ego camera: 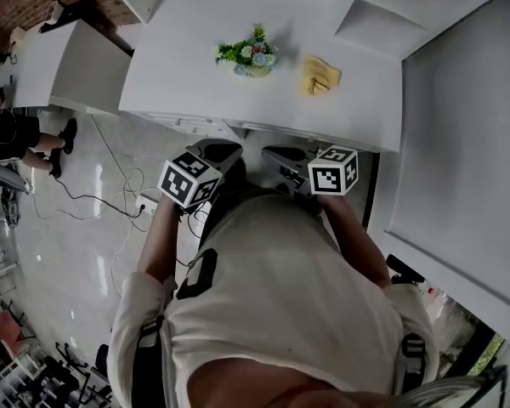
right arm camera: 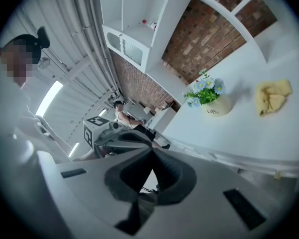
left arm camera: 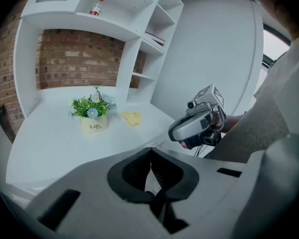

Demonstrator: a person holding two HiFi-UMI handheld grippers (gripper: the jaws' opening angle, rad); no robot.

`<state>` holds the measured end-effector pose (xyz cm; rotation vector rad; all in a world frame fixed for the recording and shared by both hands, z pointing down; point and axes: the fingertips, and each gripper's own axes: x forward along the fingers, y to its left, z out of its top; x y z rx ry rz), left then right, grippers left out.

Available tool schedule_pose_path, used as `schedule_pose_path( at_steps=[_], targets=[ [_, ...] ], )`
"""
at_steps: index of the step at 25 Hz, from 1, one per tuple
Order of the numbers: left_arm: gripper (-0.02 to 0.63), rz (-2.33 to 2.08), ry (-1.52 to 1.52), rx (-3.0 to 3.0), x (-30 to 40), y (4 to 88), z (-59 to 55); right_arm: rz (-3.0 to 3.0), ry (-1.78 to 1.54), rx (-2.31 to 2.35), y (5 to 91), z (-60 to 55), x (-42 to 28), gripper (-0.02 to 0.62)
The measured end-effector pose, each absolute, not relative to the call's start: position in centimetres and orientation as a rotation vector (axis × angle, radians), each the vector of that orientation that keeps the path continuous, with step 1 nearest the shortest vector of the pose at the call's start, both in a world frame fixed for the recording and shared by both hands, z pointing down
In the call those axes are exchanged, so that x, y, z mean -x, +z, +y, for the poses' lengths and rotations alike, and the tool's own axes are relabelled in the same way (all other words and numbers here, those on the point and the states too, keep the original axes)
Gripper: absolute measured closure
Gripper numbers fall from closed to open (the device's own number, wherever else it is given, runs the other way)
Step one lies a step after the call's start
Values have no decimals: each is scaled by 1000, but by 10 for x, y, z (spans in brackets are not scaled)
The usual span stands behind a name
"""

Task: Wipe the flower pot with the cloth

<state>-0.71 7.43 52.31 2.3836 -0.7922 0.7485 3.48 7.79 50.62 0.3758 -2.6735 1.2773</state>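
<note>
Left claw, right claw closed, before table

A bottle stands on a shelf above brickwork.

Even, soft daylight, faint shadows; gripper views bulge fisheye with dark corners, perhaps slightly soft.

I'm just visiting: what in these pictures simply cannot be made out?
- Flower pot: head view, the flowers cover most of it.
- Print under "Life" on the pot: left gripper view, too small.
- Bottle on the top shelf: left gripper view, label too small.
- Cloth: its underside, every view, hidden by the cloth itself.
</note>
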Motion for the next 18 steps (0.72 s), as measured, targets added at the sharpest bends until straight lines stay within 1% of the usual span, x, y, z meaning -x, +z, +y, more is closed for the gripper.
schedule_pose_path(
  at_steps=[4, 9, 18],
  targets=[
    [584, -813, 759, -2367, -17, 522, 95, -2687, 1376, -335, 509, 101, -56, 584],
    [584, -821, 796, -2322, -31, 526, 127, -2683, 1497, -349, 514, 120, -70, 584],
    [584, -872, 773, -2299, -1, 523, 151, -2667, 1430, -321, 515, 149, -51, 584]
  ],
)
